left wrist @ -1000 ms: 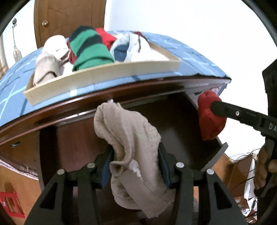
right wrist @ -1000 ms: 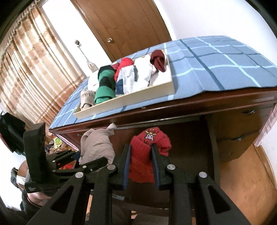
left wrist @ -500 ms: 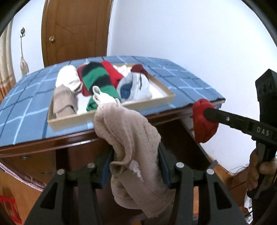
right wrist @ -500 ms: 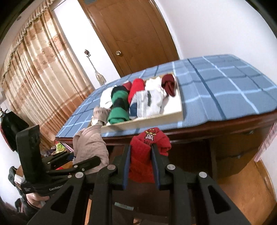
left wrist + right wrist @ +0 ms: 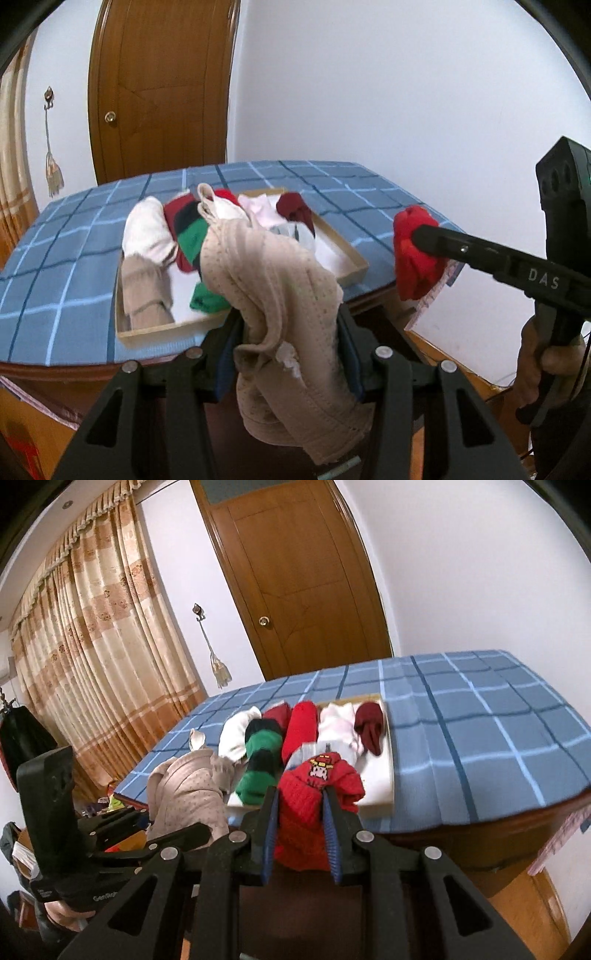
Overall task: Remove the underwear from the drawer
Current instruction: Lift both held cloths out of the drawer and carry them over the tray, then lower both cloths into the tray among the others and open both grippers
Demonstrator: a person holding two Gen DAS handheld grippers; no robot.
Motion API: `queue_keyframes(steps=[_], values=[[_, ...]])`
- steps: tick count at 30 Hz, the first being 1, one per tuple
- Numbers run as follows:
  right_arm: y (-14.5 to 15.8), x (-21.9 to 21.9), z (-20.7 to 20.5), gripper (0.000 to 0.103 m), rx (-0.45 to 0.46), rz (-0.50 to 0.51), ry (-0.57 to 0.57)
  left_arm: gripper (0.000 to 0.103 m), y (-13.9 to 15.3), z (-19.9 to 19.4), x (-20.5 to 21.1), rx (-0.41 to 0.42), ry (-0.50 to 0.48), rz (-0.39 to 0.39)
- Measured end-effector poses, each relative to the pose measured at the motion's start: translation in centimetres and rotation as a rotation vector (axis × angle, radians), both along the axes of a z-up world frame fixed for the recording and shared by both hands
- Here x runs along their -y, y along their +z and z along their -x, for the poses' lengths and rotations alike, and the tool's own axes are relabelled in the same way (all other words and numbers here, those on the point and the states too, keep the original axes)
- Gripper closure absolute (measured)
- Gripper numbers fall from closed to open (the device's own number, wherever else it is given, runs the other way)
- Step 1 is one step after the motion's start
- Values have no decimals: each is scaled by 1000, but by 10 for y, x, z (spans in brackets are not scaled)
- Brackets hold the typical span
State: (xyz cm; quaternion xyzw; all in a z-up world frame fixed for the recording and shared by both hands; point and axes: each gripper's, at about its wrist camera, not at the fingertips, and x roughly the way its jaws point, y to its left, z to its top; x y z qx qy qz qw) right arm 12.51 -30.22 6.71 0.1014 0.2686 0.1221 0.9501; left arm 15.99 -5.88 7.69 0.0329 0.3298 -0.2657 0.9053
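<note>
Blue checked cloth [image 5: 480,738] covers the tabletop; jaws clamp beige underwear [image 5: 273,295] and red underwear [image 5: 314,812].

"DAS" on the right gripper [image 5: 417,236] (white letters); "GenRob…" on the left gripper [image 5: 207,829].

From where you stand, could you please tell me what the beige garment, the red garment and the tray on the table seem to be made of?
Beige garment: soft, matte knit, probably cotton; tiny eyelet holes and limp folds show.
Red garment: thicker ribbed knit, matte, with a printed or woven emblem; the fibre is unclear.
Tray: pale unfinished-looking wood or fibreboard, judging by its flat tan walls with square edges.
</note>
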Motion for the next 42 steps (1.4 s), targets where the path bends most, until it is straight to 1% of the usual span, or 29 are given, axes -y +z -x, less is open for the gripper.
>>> queue_keyframes(steps=[8,11,15,20,28,32,37,42], values=[[14,4,-26,77,35,9,-28,56,19,-24,20,64,14,-18],[21,6,-37,77,51,15,-38,56,22,-34,28,75,23,-20],[28,6,-51,77,71,35,-57,56,25,-48,37,98,41,-45],[30,8,-75,77,71,34,-72,56,28,-67,44,114,61,-62],[23,8,-117,77,48,42,-98,56,21,-102,50,114,100,-87],[18,8,-138,77,31,51,-107,56,13,-116,55,122,118,-118],[10,9,-159,77,6,52,-117,55,2,-133,55,95,136,-121],[2,12,-177,77,-17,54,-130,55,-4,-143,61,85,133,-127]])
